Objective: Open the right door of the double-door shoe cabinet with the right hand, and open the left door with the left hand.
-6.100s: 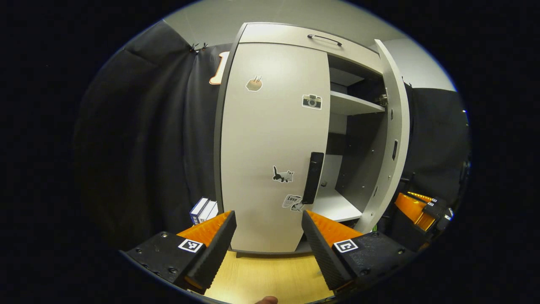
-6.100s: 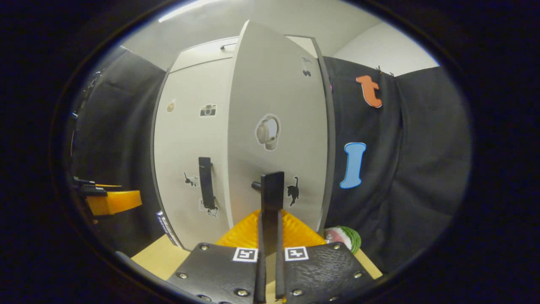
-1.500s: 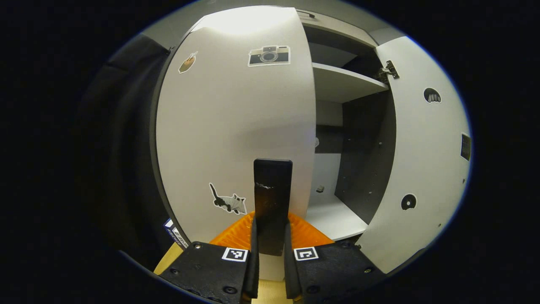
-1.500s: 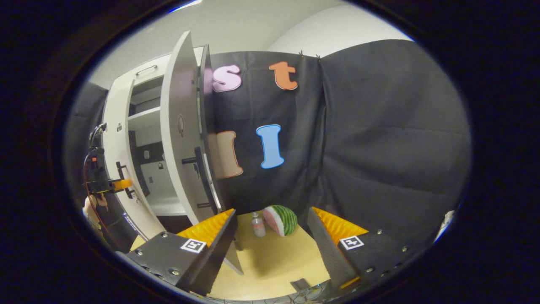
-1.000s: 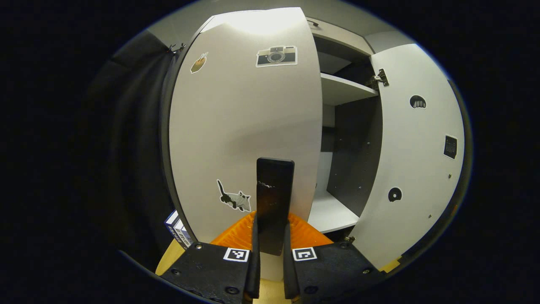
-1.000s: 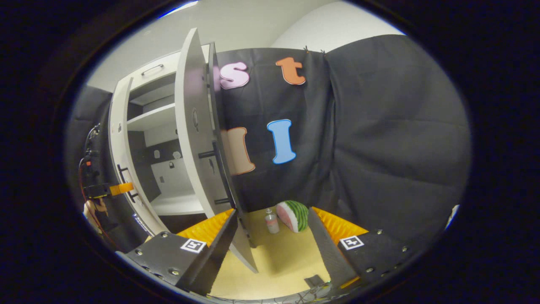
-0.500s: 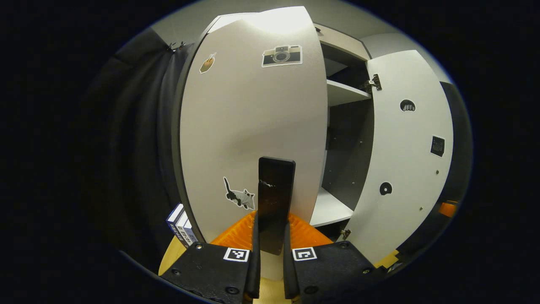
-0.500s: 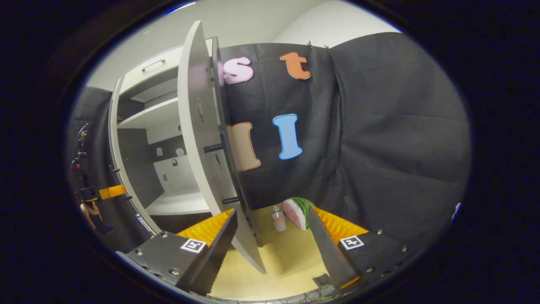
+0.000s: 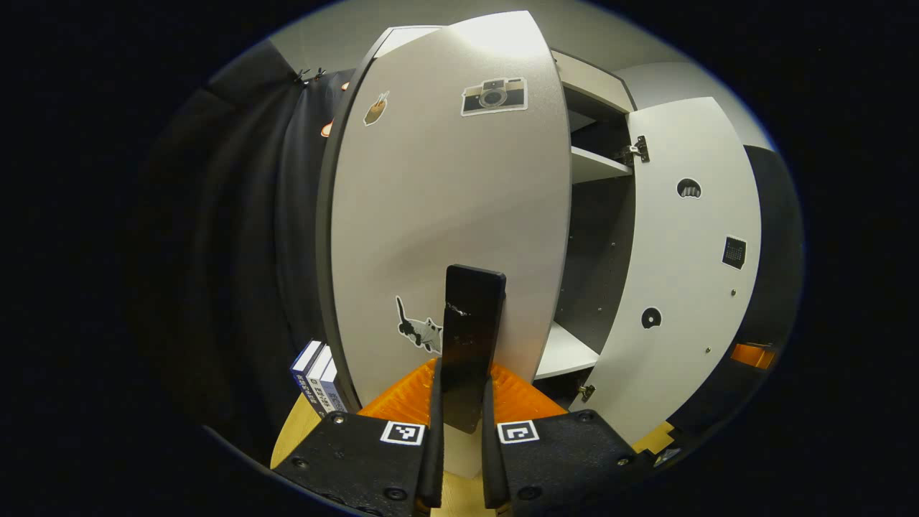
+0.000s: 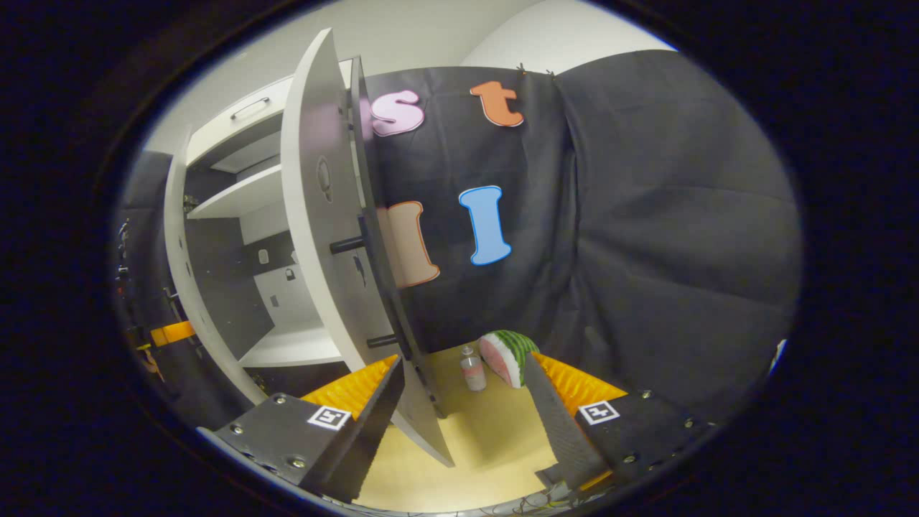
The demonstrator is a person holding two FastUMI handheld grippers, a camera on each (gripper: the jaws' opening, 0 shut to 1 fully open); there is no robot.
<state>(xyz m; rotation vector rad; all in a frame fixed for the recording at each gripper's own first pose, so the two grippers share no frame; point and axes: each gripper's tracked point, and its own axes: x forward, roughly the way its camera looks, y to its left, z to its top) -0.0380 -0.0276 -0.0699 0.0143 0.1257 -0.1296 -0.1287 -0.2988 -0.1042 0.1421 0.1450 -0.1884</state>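
Swung further out than half a second ago, the left door [image 9: 445,208] now hides more of the cabinet's shelves, its free edge nearer the right door [image 9: 682,273], which stands wide open. The left claw [image 9: 459,402] is clamped on the left handle [image 9: 470,337], a dark bar that rises upright straight ahead from between the claw's fingers, with the door's face directly behind it. The door's hinge side lies to the left of the claw, so the judged next pull would draw the bar back and leftward around that edge.

From the right claw's view, the right claw [image 10: 459,402] hangs with its fingers spread wide and nothing between them. The right door [image 10: 323,237] stands edge-on just ahead and to its left, the right handle [image 10: 373,287] running up and down on the far face. Against the earlier frame this claw has drifted only slightly, and the left door [image 10: 176,266] now shows farther left, more open. A watermelon slice [image 10: 506,355] and a small bottle [image 10: 470,373] sit on the surface [image 10: 488,431] ahead. Books [image 9: 316,373] stand to the lower left of the left claw.
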